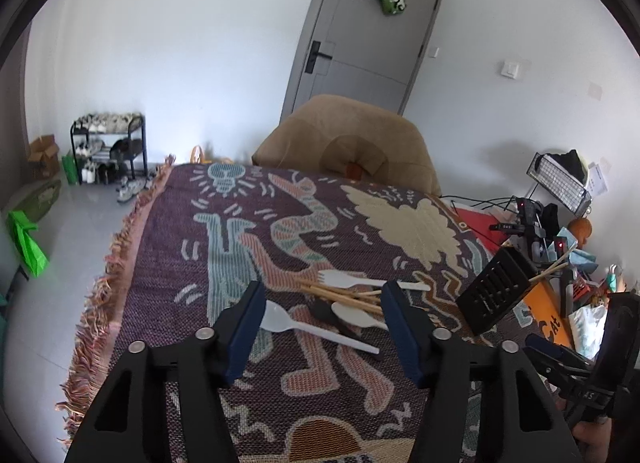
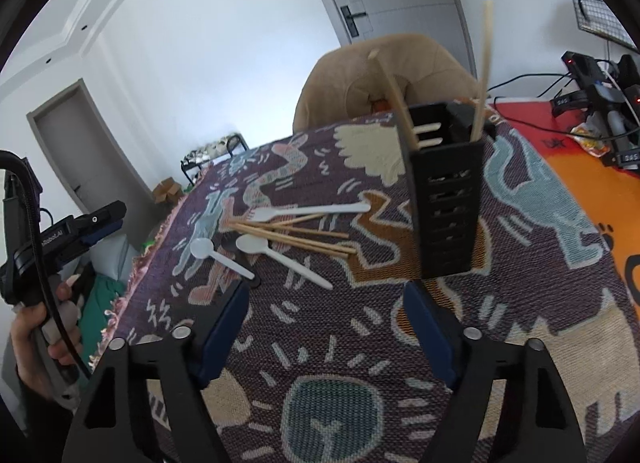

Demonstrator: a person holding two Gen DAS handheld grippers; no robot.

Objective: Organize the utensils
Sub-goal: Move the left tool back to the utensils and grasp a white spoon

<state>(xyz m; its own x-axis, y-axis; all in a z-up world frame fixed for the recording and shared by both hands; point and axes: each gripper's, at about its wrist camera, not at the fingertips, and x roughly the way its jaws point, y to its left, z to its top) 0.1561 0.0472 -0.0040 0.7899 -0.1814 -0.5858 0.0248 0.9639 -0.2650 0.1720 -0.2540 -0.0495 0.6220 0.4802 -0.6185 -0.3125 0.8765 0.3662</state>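
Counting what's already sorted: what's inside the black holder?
Two wooden chopsticks stick up out of the black holder. Its slotted walls hide the lower interior.

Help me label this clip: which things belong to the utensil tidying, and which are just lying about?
Job: white spoons, white fork, wooden chopsticks, black utensil holder.
Lying about: shoe rack, tan chair, chargers and cables.

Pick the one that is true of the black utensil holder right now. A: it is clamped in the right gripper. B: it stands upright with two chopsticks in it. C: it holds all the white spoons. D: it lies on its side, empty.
B: in the right wrist view the black utensil holder stands upright on the cloth with two chopsticks sticking out of its top.
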